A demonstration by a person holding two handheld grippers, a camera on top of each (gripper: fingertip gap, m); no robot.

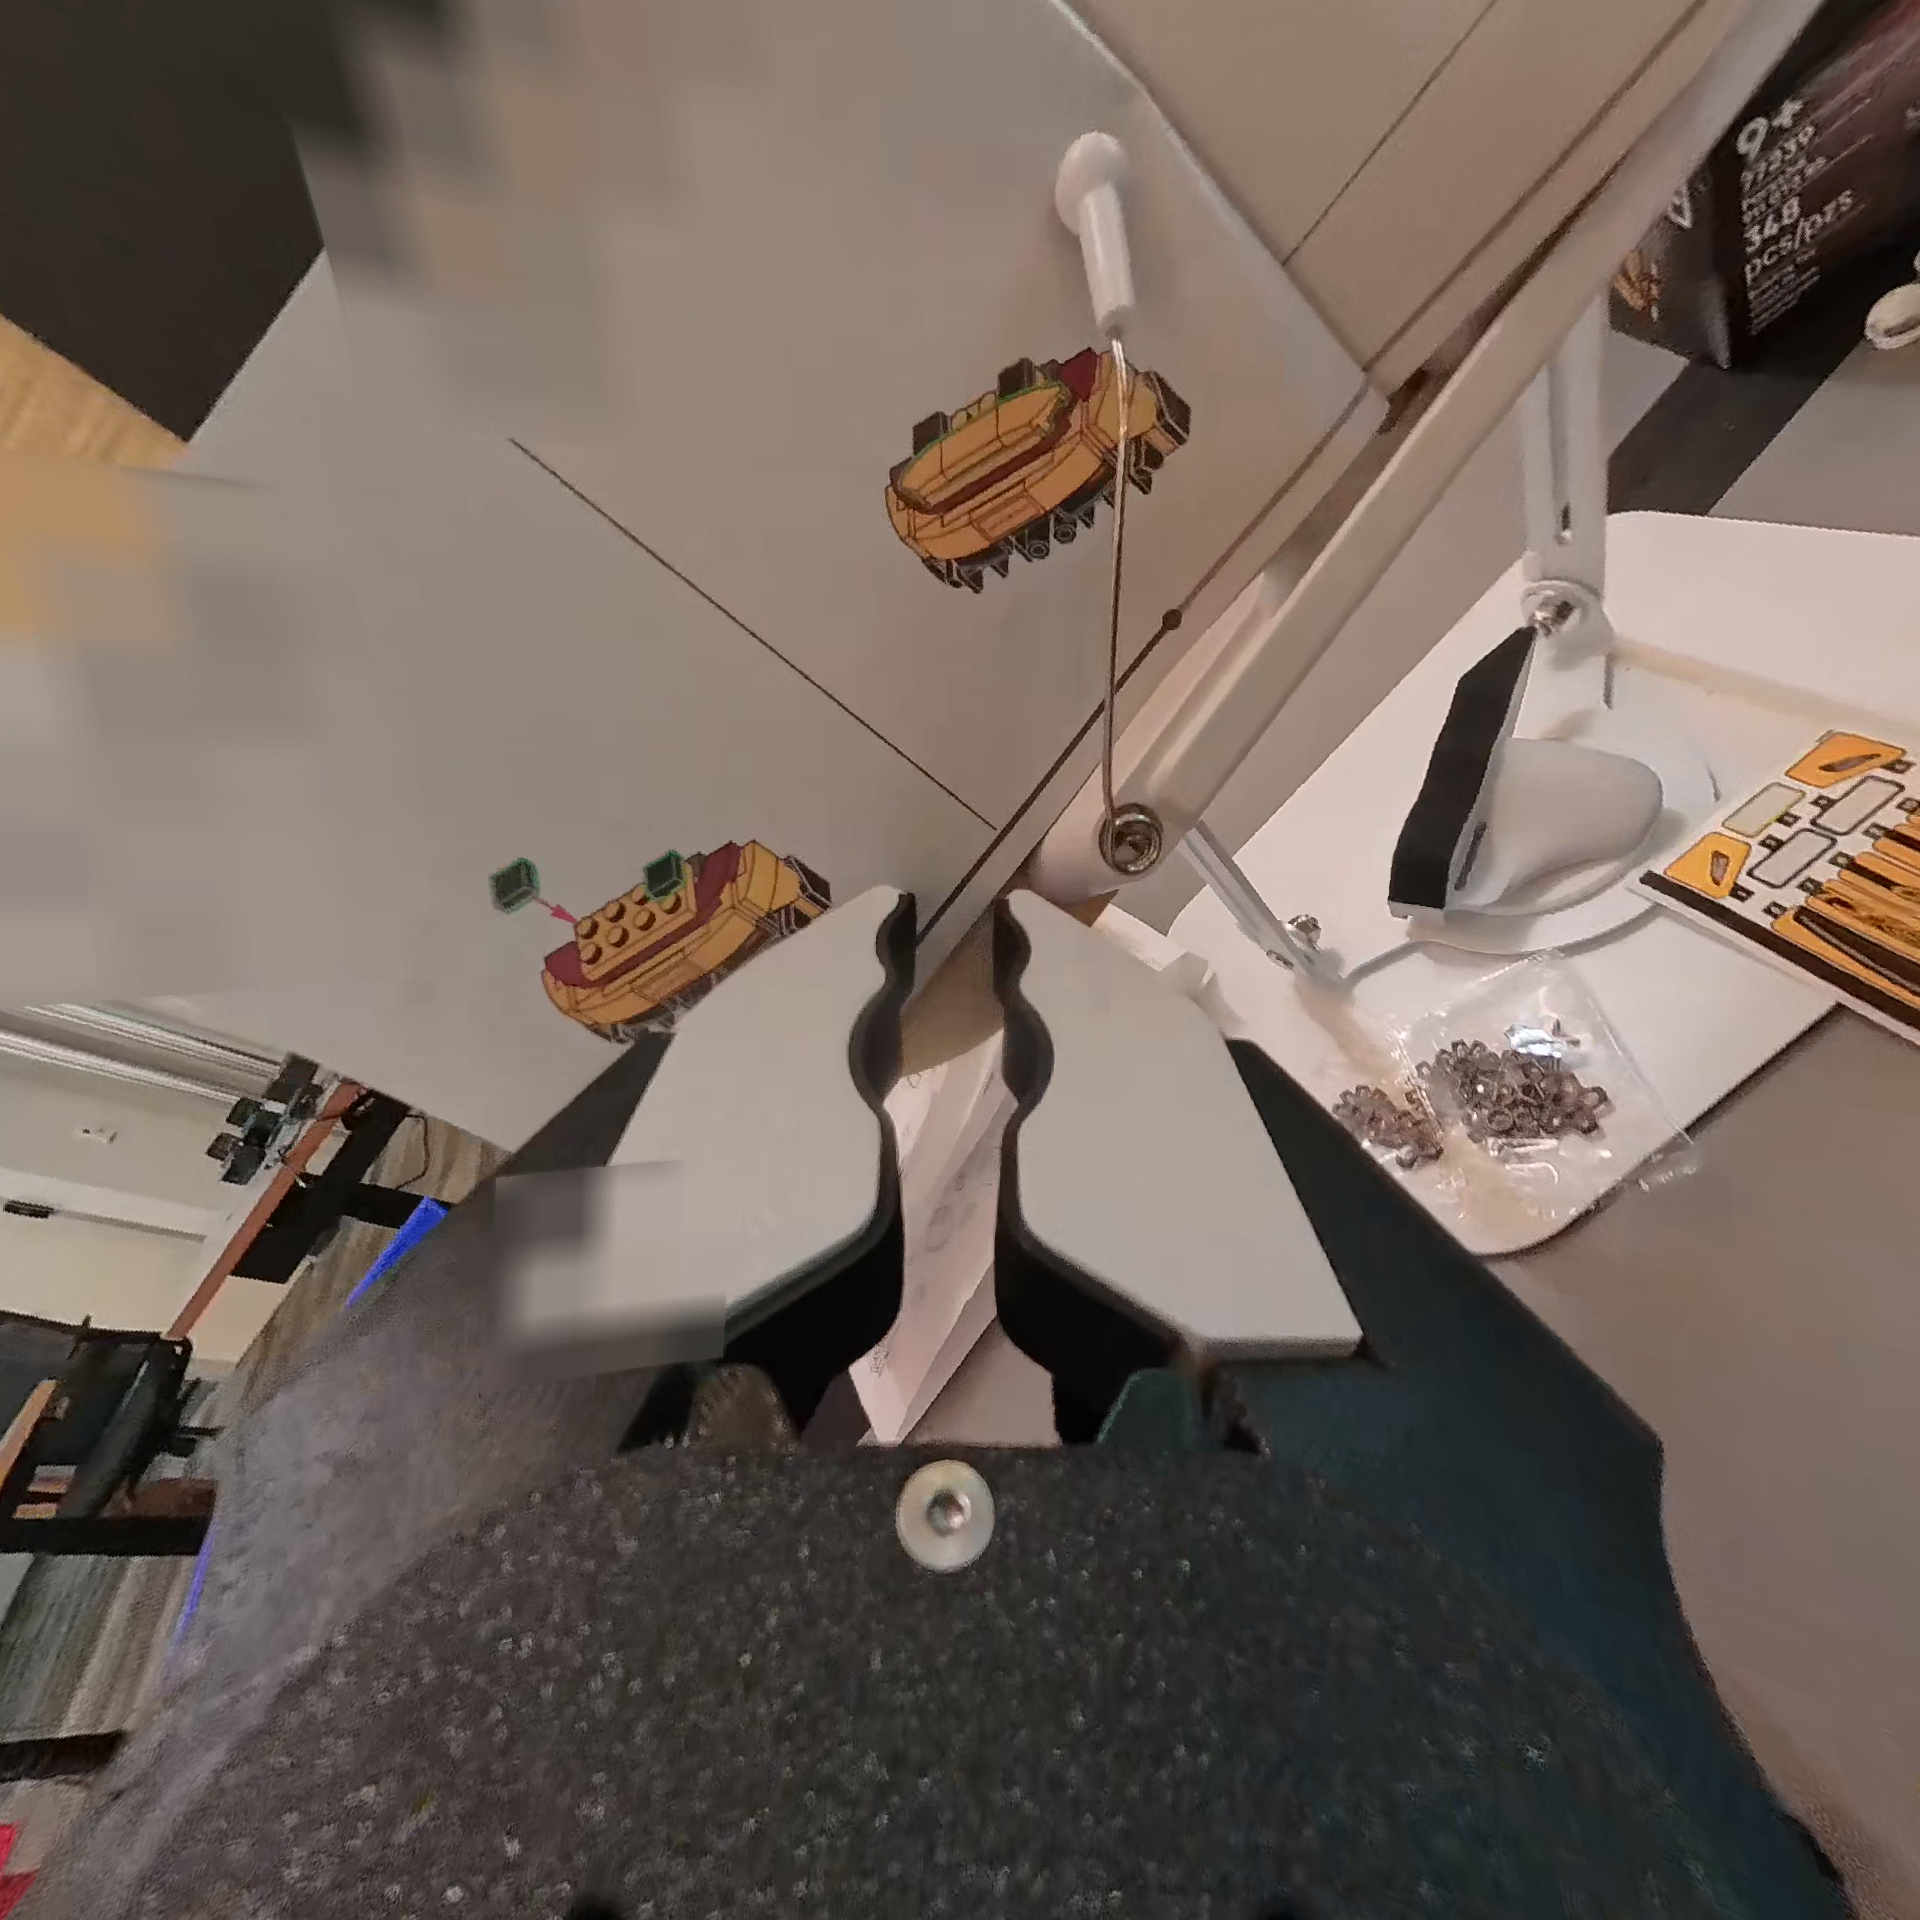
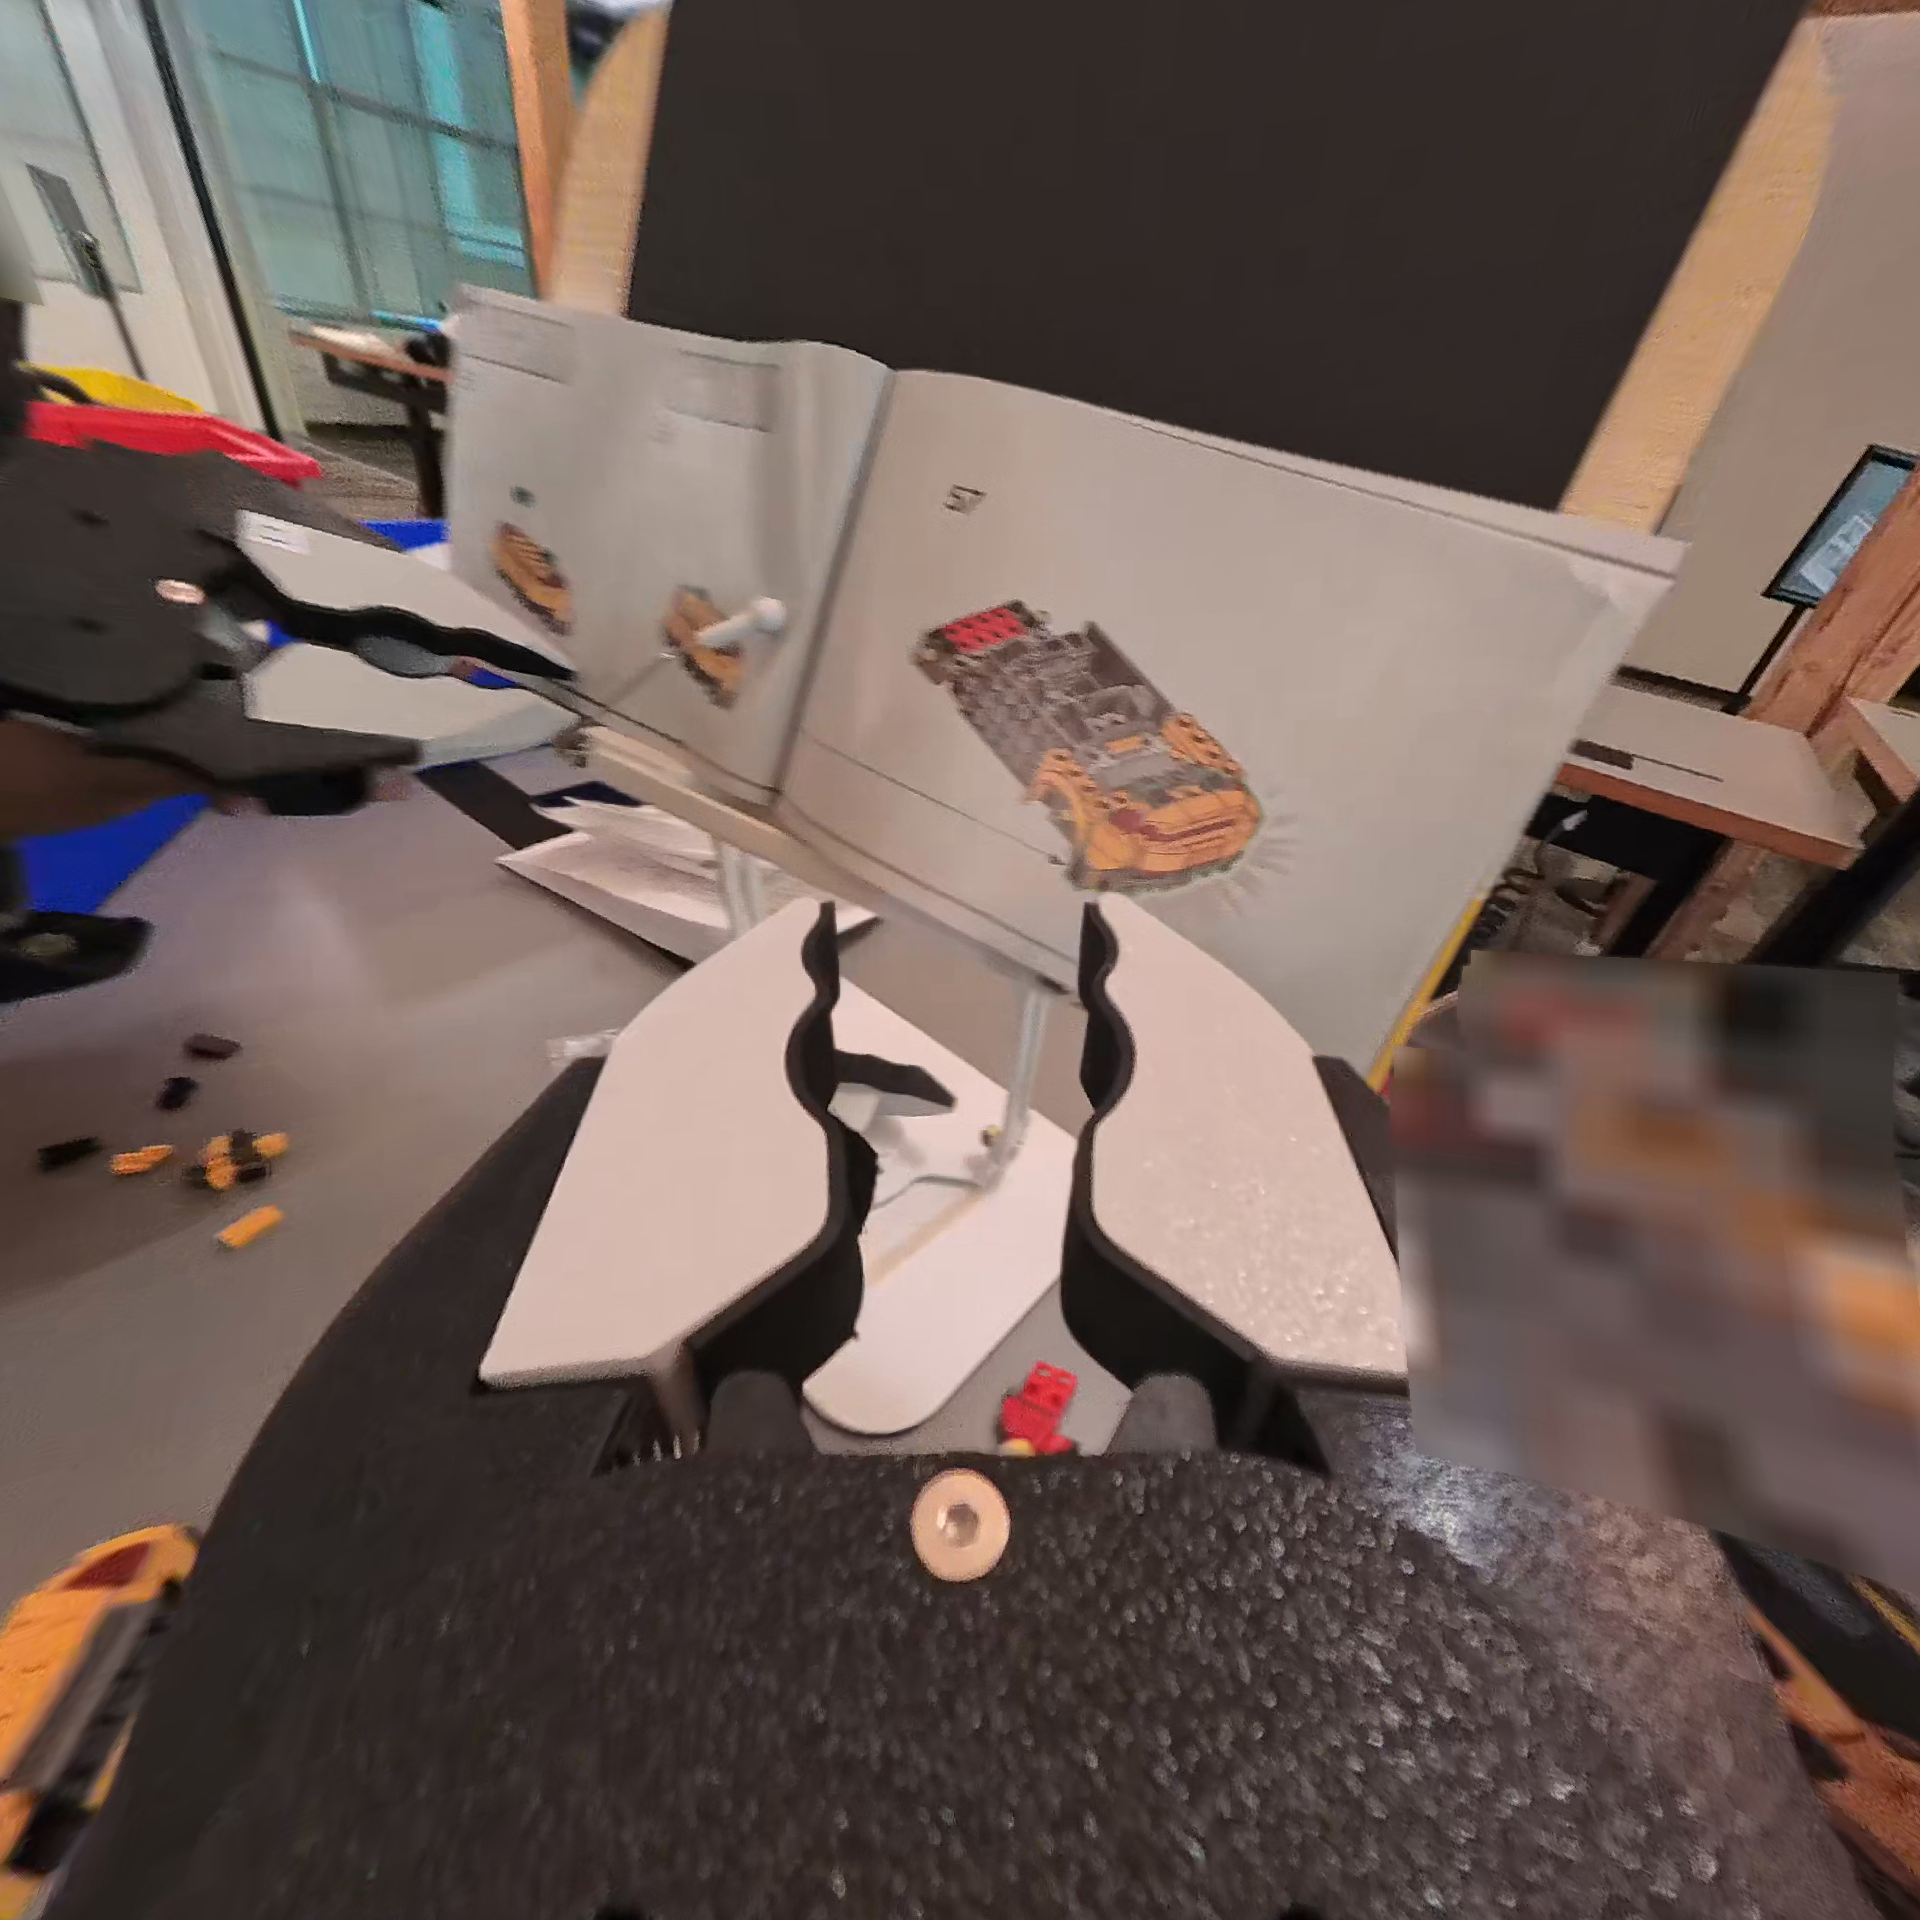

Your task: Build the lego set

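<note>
Left claw point(image 1: 954, 914) nearly closed at the lower edge of the open instruction booklet point(image 2: 1195, 665) on its white stand point(image 2: 935, 1226); grip unclear. Right claw point(image 2: 954, 920) wide open, empty. Loose orange and black bricks point(image 2: 223, 1153) lie on the grey surface point(image 2: 343, 1039).

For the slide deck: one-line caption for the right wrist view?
Open right hand-held gripper faces the instruction booklet on its white stand; left hand-held gripper reaches the page edge.
</note>
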